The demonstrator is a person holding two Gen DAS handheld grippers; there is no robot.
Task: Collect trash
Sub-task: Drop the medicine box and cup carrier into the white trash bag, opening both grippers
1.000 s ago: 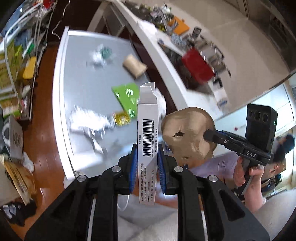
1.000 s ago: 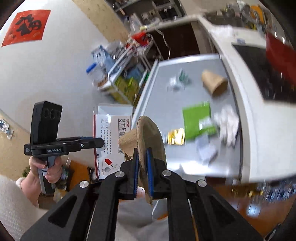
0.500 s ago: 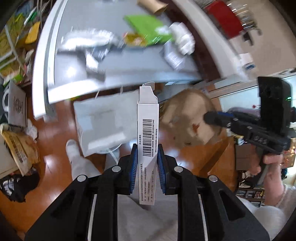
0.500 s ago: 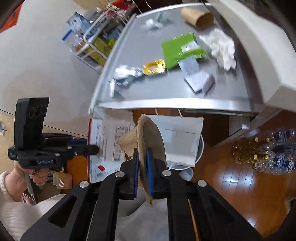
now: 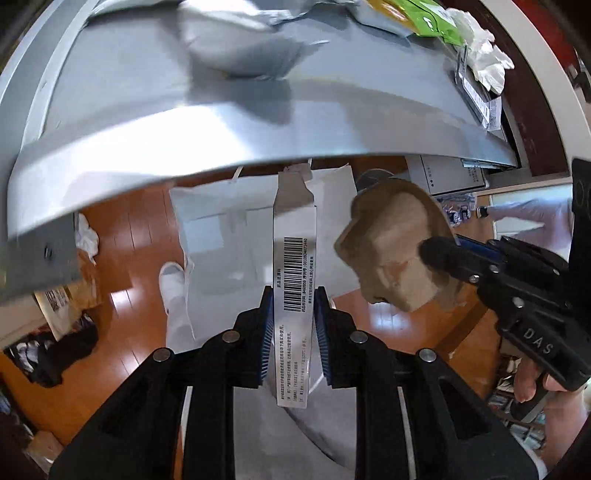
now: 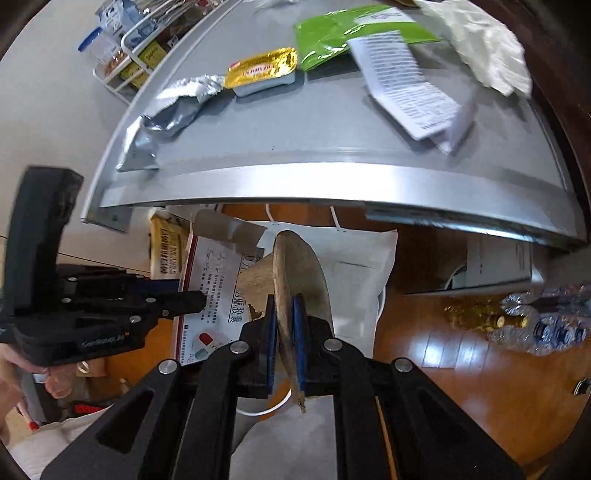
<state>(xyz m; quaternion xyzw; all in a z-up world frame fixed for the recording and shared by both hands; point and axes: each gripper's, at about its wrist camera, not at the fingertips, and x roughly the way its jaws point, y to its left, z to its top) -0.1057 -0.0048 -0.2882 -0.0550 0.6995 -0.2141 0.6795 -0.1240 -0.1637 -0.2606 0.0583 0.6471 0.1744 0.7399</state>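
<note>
The narrow white carton [image 5: 294,258] with a barcode is standing upright between the blue pads of the left gripper [image 5: 293,334], which is pinching its lower half; its torn top flap is reaching toward twelve o'clock, up to the near edge of the grey table [image 5: 229,122]. At about three o'clock from it, the flattened brown paper cup [image 5: 397,243] is sitting in the tip of the right gripper [image 5: 439,254], whose jaws are pressed onto it.

In the right wrist view the same cup [image 6: 295,273] is seen edge-on, clamped between the pads of the right gripper [image 6: 285,343] and rising toward twelve o'clock. At nine o'clock the left gripper [image 6: 192,301] is holding the carton's broad printed face [image 6: 218,284].

Behind both items a white paper bag [image 5: 229,236] is lying below the table edge, over the wooden floor [image 5: 129,229]. Further out, on the table at twelve o'clock, a gold-lidded tub [image 6: 264,70], a silver foil wrapper [image 6: 173,110], a green packet [image 6: 332,33], a printed leaflet [image 6: 406,81] and a crumpled white tissue [image 6: 487,51] are lying.
</note>
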